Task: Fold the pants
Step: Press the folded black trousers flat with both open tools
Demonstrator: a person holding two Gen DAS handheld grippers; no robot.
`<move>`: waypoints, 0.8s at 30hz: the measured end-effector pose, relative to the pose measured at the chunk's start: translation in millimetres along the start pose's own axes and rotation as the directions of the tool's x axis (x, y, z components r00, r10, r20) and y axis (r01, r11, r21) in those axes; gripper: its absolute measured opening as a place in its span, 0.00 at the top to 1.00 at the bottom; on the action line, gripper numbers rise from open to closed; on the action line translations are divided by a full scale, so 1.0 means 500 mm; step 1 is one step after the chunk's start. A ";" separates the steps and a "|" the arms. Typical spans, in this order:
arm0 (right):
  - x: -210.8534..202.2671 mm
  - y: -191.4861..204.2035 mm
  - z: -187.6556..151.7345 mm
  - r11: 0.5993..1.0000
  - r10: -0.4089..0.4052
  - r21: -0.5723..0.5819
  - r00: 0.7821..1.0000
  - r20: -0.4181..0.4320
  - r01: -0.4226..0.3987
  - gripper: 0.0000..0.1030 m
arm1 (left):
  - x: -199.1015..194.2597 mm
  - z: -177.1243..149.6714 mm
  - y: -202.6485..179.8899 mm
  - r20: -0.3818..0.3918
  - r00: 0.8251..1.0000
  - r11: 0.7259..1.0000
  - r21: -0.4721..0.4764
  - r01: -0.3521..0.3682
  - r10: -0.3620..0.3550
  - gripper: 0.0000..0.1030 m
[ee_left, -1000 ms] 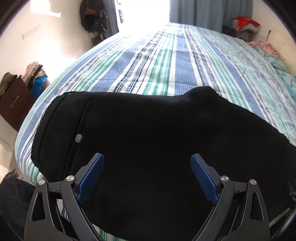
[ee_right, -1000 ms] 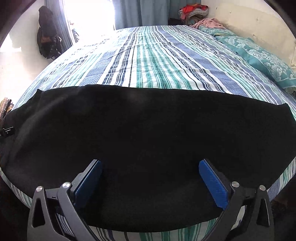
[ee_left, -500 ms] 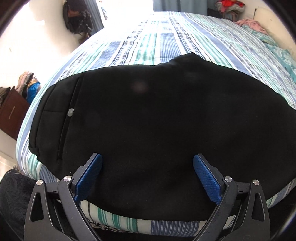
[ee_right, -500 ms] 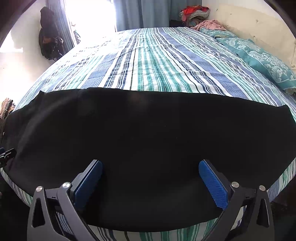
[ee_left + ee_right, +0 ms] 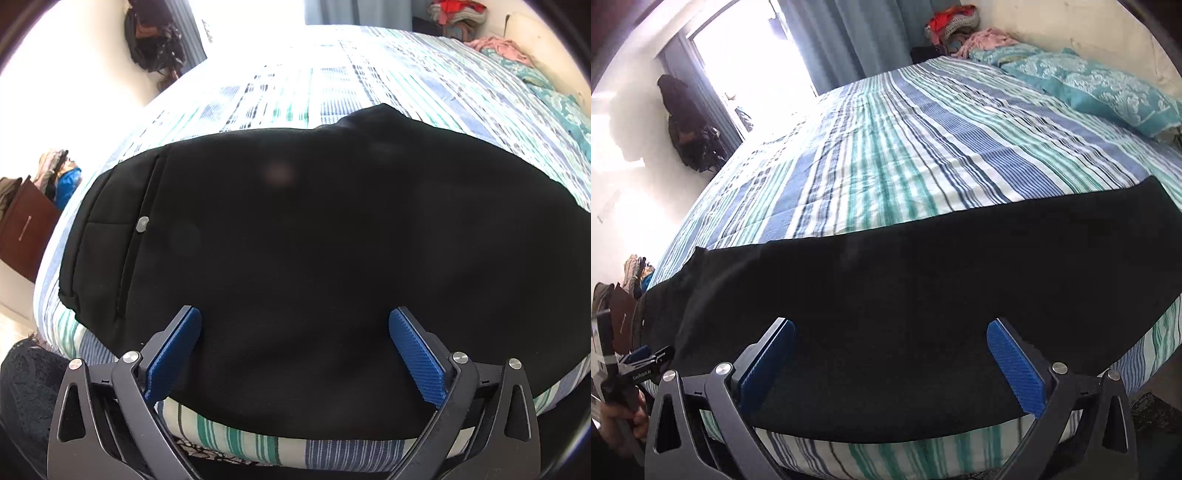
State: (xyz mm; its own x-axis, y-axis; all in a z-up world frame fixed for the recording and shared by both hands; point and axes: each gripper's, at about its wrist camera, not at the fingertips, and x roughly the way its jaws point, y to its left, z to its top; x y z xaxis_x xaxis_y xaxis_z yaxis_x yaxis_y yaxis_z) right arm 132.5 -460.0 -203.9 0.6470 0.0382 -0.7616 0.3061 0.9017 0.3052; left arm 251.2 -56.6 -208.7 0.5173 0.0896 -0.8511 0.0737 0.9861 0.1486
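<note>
**Both jaws empty above the pants: the risk lies in the next pinch**

Black pants [image 5: 314, 258] lie flat along the near edge of the bed [image 5: 388, 74], on the striped cover. Waist end sits at 9 o'clock in the left wrist view, where a waist button [image 5: 142, 224] and a pocket seam show. Legs run off toward 3 o'clock. In the right wrist view the leg end [image 5: 1145, 206] reaches about 2 o'clock.

Left gripper [image 5: 295, 354]: jaws opening, wide apart, nothing between the pads, cloth lying below them. Right gripper [image 5: 892, 365]: jaws spread wide, empty, over the mid-leg stretch. Neither appears to press on the fabric, though black cloth against dark pads makes contact hard to judge.

Likely troubles from here:

- Near hem lies close to the mattress edge at 6 o'clock. A drag toward the person could pull the pants off the bed.
- The cloth looks already doubled, leg on leg. A shallow pinch may take the top layer only, so the layers part on lifting and the fold comes out skewed.
- A deep pinch could catch the striped cover as well and haul it up with the pants.
- The small hump [image 5: 380, 110] on the far edge at 12 o'clock may get creased in if not smoothed first.
- Uneven lift between the two hands would bring waist and leg end together out of line.
</note>
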 end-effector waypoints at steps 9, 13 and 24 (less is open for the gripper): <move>0.038 -0.272 0.129 0.993 -0.033 0.104 0.975 -0.221 0.058 0.03 | 0.002 0.003 -0.005 -0.004 1.000 1.000 -0.002 -0.014 0.014 0.00; 0.024 -0.343 0.167 0.972 -0.237 -0.053 0.949 -0.209 0.231 0.05 | 0.001 0.002 -0.004 -0.004 1.000 1.000 -0.009 -0.016 0.016 0.00; -0.134 -0.408 0.152 0.958 -0.245 0.171 0.967 0.062 0.232 0.17 | -0.008 0.014 -0.008 -0.003 1.000 0.999 -0.038 -0.014 0.013 0.02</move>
State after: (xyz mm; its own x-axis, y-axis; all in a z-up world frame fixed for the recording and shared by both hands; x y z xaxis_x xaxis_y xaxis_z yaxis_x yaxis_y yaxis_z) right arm 79.9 -679.4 -171.7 0.5943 -0.2112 -0.7760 0.5627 0.7985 0.2137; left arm 255.0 -62.0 -202.3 0.5157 0.1033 -0.8505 0.0341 0.9894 0.1408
